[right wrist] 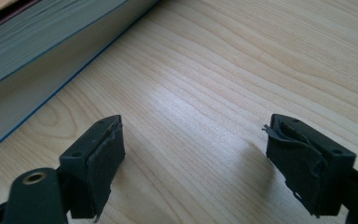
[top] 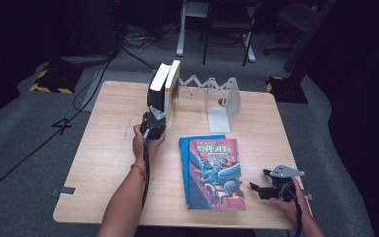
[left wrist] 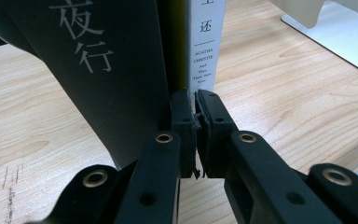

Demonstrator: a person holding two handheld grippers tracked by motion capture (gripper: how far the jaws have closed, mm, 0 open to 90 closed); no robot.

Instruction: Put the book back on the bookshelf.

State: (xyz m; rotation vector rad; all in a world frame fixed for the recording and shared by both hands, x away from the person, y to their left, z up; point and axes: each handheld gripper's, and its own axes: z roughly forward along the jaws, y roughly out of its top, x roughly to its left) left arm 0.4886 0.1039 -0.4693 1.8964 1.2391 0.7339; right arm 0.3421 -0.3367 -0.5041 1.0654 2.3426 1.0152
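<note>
Books: black-spined upright book (top: 156, 86) and white-spined upright book (top: 172, 84) at table's (top: 108, 148) 12 o'clock. Left tongs (left wrist: 195, 100) pinched together at their base, nothing visibly gripped. Right tongs (right wrist: 193, 154) spread wide, empty, at 3 o'clock of flat blue illustrated book (top: 214, 173).
</note>
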